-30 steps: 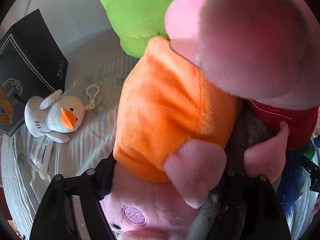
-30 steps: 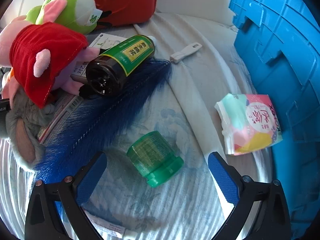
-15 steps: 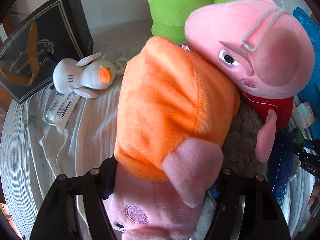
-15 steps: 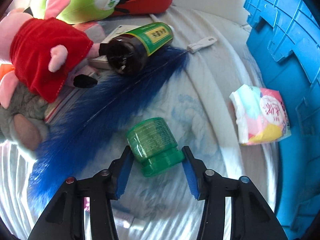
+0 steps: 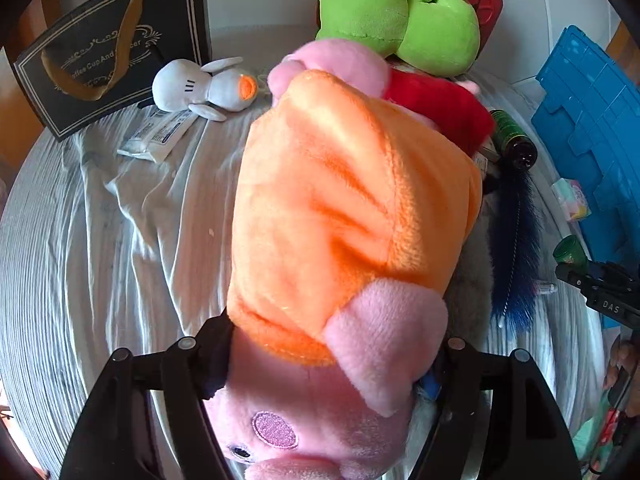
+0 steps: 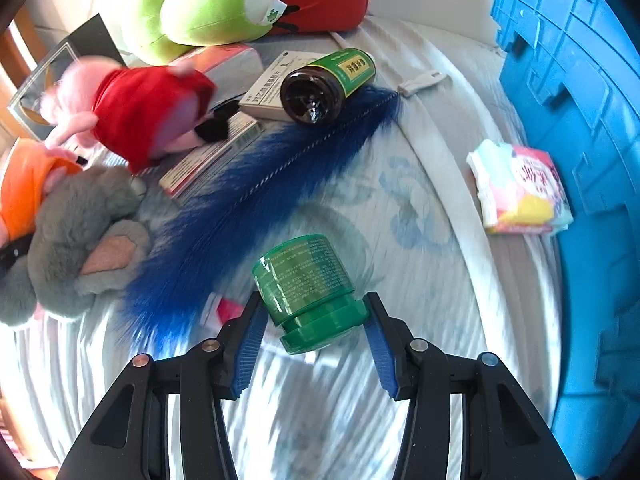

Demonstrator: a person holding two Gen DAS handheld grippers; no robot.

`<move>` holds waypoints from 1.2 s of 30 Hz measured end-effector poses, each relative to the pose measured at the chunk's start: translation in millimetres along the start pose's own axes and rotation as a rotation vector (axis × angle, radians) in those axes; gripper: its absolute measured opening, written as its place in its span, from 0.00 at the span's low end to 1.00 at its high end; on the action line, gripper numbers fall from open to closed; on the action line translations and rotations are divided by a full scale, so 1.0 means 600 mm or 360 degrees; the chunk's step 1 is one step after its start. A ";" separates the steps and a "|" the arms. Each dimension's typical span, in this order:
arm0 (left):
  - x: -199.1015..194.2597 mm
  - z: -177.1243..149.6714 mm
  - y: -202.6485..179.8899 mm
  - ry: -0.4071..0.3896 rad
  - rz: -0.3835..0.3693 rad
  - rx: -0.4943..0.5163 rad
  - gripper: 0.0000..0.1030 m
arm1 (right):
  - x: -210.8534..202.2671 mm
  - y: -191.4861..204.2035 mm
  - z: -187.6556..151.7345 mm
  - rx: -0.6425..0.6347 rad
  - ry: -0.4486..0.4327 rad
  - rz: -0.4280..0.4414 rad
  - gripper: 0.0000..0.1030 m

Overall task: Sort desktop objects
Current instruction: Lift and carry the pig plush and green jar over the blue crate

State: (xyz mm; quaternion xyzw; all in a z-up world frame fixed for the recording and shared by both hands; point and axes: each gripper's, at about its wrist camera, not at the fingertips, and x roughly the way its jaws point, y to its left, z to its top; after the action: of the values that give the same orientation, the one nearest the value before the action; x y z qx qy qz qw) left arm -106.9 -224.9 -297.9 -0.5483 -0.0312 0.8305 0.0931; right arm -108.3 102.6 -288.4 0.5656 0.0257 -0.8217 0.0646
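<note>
My left gripper (image 5: 328, 364) is shut on a pink pig plush in an orange dress (image 5: 352, 208), which hangs head-first between the fingers above the white cloth. Its body fills the middle of the left wrist view. My right gripper (image 6: 314, 330) is shut on a small green jar (image 6: 308, 284). The blue pads press its lid end, and the jar is held tilted just above the cloth. The same jar (image 5: 568, 250) shows at the right edge of the left wrist view.
A red-dressed pig plush (image 6: 148, 112), a grey plush (image 6: 76, 232), a green frog plush (image 6: 212, 4), a blue feather (image 6: 256, 188) and a brown bottle (image 6: 328, 84) lie left and ahead. A tissue pack (image 6: 520, 192) sits beside the blue crate (image 6: 580, 120). A white duck plush (image 5: 204, 88) and black gift bag (image 5: 112, 48) lie far left.
The right gripper shut on the green jar and raised it off the cloth. The left gripper lifted the orange-dressed pig away from the plush pile.
</note>
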 end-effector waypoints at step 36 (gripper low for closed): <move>-0.224 -0.041 -0.073 -0.0235 0.0053 0.0063 0.71 | -0.220 0.006 -0.060 -0.0078 -0.0209 0.0132 0.47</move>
State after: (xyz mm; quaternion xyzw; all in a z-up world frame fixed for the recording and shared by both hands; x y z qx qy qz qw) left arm -28.1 -208.7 -179.3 -0.4841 -0.0124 0.8705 0.0876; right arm -27.8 113.4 -177.9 0.5094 0.0181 -0.8528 0.1142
